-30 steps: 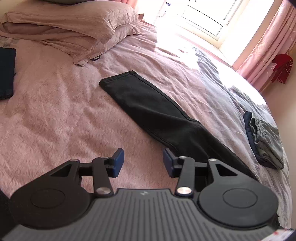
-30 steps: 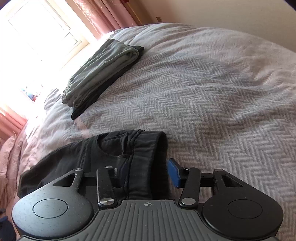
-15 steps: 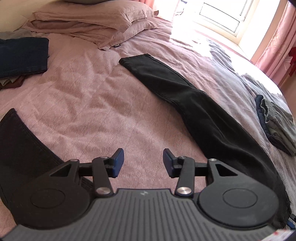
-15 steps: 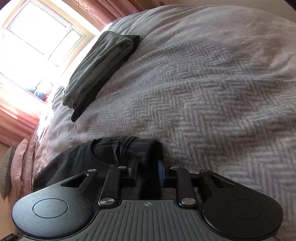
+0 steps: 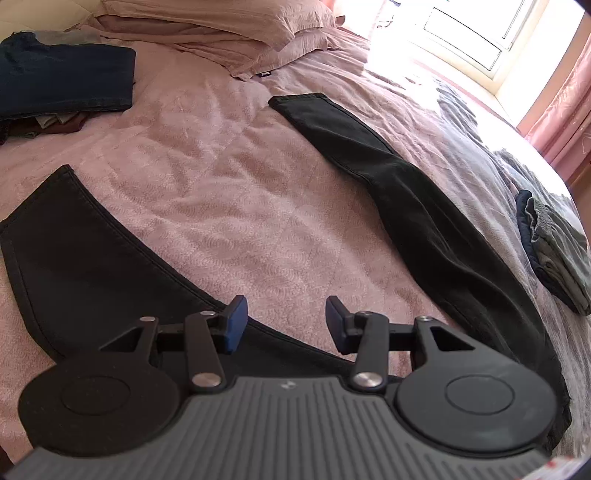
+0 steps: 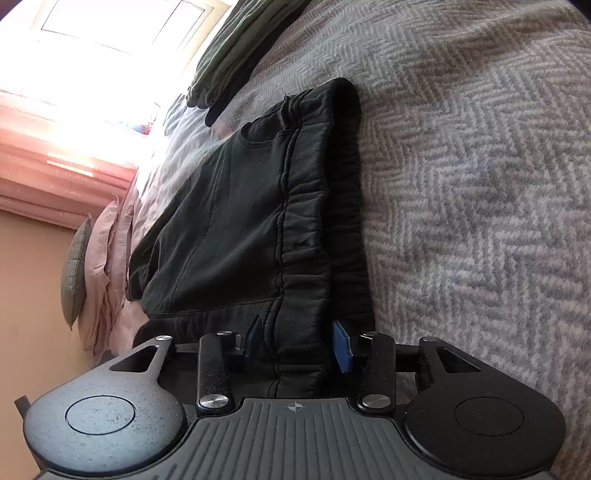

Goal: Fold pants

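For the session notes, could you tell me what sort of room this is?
Most likely a bedroom: a bed with pink bedding, pillows stacked at its head, a sunlit window with pink curtains, and black pants spread out for folding.

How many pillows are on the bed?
2 show clearly: pink pillows stacked at the head of the bed, top pillow on the bottom pillow. A grey cushion leans there too; more may be hidden.

pillows (image 5: 236,22): I see them far, on the pink bed (image 5: 229,177)
folded clothes (image 5: 66,81): far left
window (image 5: 469,29): far right
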Motion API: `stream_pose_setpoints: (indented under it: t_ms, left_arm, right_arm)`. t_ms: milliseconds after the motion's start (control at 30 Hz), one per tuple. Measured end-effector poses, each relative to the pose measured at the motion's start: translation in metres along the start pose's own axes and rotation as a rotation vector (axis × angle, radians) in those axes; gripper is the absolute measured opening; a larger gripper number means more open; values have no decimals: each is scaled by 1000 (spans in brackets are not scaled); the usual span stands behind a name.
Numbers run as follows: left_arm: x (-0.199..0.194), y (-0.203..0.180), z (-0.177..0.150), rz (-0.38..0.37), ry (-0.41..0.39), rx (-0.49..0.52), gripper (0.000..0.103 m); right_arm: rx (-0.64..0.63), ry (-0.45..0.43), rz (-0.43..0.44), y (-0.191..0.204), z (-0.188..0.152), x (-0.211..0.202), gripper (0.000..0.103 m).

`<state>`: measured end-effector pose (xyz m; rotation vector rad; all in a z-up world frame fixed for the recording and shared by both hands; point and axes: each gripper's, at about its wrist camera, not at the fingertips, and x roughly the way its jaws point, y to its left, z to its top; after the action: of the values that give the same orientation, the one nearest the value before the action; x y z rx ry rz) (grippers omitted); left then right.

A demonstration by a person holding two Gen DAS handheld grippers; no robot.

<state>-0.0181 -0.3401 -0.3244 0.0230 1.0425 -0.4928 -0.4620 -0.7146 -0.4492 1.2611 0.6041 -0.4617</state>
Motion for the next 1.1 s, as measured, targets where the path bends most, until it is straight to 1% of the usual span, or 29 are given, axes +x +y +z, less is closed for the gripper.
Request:
stream_pose_setpoints:
  t_ms: [33,100,133,167,200,267,300,333,367,400,433,500,533,600,633,700,800,867,933,1000,1033,1100]
  left_arm:
    - [0,1,-1,-1,1,-5,41]
    - [0,2,-6,-5,3,-13,41]
    - [1,1,-8,-7,6,-14,41]
    - [2,0,-11,-6,11,-16,41]
    - [2,-1,-14,-8,16,-15,41]
    - [-2,-4,-18,-13,11,4,41]
    - [-4,-6,-20,-5,5,24,41]
    - [-5,-6,-21,2,0,37,41]
    - [-5,-5,-23,4,-1,41,41]
    - [-4,-4,-24,5,7,34,41]
    - [-2,-3,-25,10,20,21,41]
    - [-3,-1,-26,-2,25,-2,41]
    - [-5,0,-26,-8,17,-1,41]
    - [-8,0,-26,0,16,15,41]
    - [-9,1,-25,-3,17,19,41]
    - [-13,4,-24,-3,19,23,41]
    - [-17,14,-22,5,26,26,41]
    - [-19,22,-21,9,31,30,41]
    - [-19,32,-21,9,36,36,41]
    - [-18,44,-20,6,43,34,41]
    - [-17,51,-19,4,47,28,41]
    - [-15,68,-17,-6,52,11,41]
  right_arm:
    - [-5,1,9,0,1,-2,36]
    - [-33,14,14,3,4,4,25]
    - [-62,6,-9,7,5,8,5]
    - [-79,6,-27,10,5,9,1]
    - [-91,-1,-27,14,6,11,1]
    - [-155,-55,-40,31,7,-5,0]
    - [-195,-83,-78,38,6,-15,0]
    - [-191,-94,-118,38,5,-22,0]
    - [-168,-80,-153,32,5,-20,0]
    - [-165,-39,-213,24,3,-11,0]
    - [-172,-14,-247,18,0,1,0]
    - [-141,-28,-256,16,0,7,2]
    - [-123,-23,-255,16,1,4,5]
    - [-87,-24,-251,13,-1,-11,21]
    - [-54,-25,-263,10,-6,-21,31]
    - [30,-18,-222,2,-23,-43,35]
    - [185,28,-181,-11,-57,-77,43]
    - [279,49,-156,-13,-80,-89,52]
    - [371,66,-119,-16,-102,-91,56]
    - [459,59,-71,-18,-118,-82,56]
    - [485,32,-50,-17,-123,-77,56]
    - [499,-59,-39,-14,-133,-65,56]
